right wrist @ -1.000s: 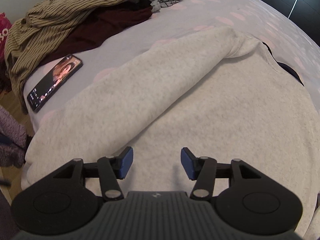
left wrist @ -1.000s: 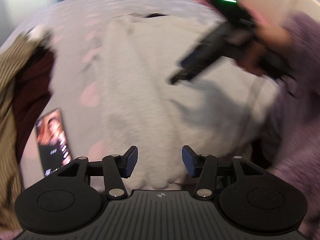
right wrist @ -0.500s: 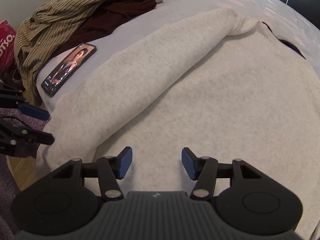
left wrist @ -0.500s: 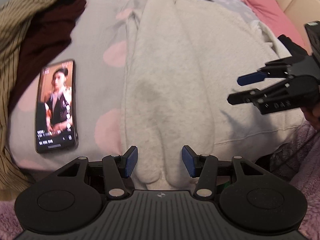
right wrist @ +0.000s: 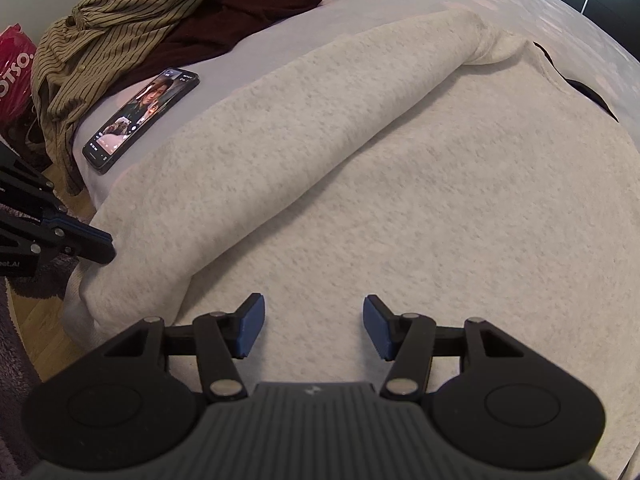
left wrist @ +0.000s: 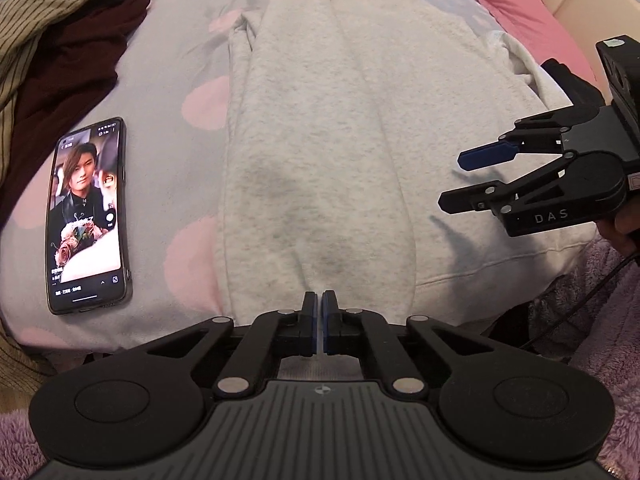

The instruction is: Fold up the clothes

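Observation:
A light grey sweatshirt [left wrist: 320,140] lies flat on the bed, one sleeve folded lengthwise over its body [right wrist: 440,200]. My left gripper [left wrist: 320,300] sits at the sweatshirt's near edge, its blue pads pressed together on the fabric of the sleeve end. In the right wrist view it [right wrist: 106,246] enters from the left edge. My right gripper [right wrist: 314,328] hangs open just above the sweatshirt's body with nothing between its fingers. The left wrist view shows it [left wrist: 454,180] at the right, over the hem side.
A lit phone [left wrist: 86,216] lies on the lilac spotted sheet [left wrist: 180,80] left of the sweatshirt. Beyond it are a striped tan shirt [right wrist: 120,20] and a maroon garment [right wrist: 248,12]. A pink pillow [left wrist: 520,8] is far right. A red bag [right wrist: 14,68] and a fuzzy purple sleeve [left wrist: 600,300] sit at the bed's edge.
My left gripper came down to the sweatshirt's near edge and its jaws went from open to shut on the fabric. The right gripper shifted a little and stayed open.

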`<state>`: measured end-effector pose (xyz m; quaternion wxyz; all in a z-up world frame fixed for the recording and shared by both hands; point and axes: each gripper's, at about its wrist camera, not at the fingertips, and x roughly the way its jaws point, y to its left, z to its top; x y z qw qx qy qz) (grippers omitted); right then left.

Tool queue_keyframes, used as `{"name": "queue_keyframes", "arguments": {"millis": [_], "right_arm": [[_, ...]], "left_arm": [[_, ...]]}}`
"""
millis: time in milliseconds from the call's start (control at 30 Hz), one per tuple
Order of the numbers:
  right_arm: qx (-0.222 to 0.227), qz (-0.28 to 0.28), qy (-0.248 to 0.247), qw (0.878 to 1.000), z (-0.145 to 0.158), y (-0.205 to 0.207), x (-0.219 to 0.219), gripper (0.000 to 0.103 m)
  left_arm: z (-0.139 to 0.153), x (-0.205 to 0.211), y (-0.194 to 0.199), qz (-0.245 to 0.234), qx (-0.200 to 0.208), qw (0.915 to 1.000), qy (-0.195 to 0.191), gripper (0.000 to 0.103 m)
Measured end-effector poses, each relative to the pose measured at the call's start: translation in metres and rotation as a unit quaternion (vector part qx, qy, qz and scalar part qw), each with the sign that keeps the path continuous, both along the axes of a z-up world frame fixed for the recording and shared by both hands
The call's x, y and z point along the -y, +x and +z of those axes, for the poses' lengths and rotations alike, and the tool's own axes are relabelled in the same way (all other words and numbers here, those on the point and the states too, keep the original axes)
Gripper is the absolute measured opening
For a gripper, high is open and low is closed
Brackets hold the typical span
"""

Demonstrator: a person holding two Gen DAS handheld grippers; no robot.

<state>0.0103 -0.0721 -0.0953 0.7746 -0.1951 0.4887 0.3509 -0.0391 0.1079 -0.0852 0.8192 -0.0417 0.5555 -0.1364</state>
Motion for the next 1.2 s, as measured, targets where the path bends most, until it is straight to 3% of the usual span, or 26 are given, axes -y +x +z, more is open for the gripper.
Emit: {"name": "queue_keyframes", "arguments": {"millis": [167, 300, 333, 467, 533, 667, 700, 733, 767, 833, 1033, 1200], "right_arm": [[0.002, 0.002, 0.002, 1.000, 0.001, -0.001, 0.001, 0.058], [0.003, 0.003, 0.003, 1.000, 0.003, -0.002, 0.001, 0.059], [0.003, 0.003, 0.003, 1.000, 0.003, -0.002, 0.001, 0.059], [0.003, 0.006, 0.002, 1.000, 0.003, -0.004, 0.001, 0.060], [0.004, 0.009, 0.002, 1.000, 0.004, -0.005, 0.000, 0.060], [0.006, 0.014, 0.001, 1.000, 0.004, -0.006, -0.002, 0.060], [0.007, 0.014, 0.001, 1.000, 0.004, -0.006, -0.002, 0.060], [0.007, 0.015, 0.000, 1.000, 0.005, -0.007, -0.002, 0.060], [0.008, 0.015, 0.000, 1.000, 0.005, -0.007, -0.002, 0.060], [0.009, 0.015, -0.001, 1.000, 0.005, -0.007, -0.002, 0.060], [0.011, 0.012, 0.000, 1.000, 0.006, -0.008, -0.001, 0.060], [0.013, 0.012, 0.000, 1.000, 0.007, -0.008, -0.002, 0.060]], "left_arm": [[0.004, 0.001, 0.001, 0.003, 0.007, 1.0000, 0.000, 0.000], [0.008, -0.008, 0.003, 0.045, 0.026, 0.9986, 0.008, 0.001], [0.009, -0.012, 0.003, 0.058, 0.029, 0.9978, 0.012, 0.004], [0.004, -0.019, 0.005, 0.086, 0.032, 0.9954, 0.027, 0.038], [-0.001, -0.020, 0.007, 0.087, 0.027, 0.9953, 0.032, 0.039], [-0.009, -0.027, 0.011, 0.095, 0.010, 0.9949, 0.032, 0.037], [-0.010, -0.029, 0.011, 0.093, 0.006, 0.9954, 0.023, 0.033], [-0.011, -0.030, 0.011, 0.092, 0.002, 0.9957, 0.014, 0.017], [-0.012, -0.031, 0.011, 0.090, 0.000, 0.9959, 0.008, 0.009], [-0.009, -0.030, 0.009, 0.088, 0.008, 0.9960, 0.009, 0.002], [0.021, -0.021, -0.008, 0.065, 0.063, 0.9957, 0.016, 0.000], [0.050, 0.009, -0.021, 0.012, 0.117, 0.9909, 0.065, 0.000]]}}
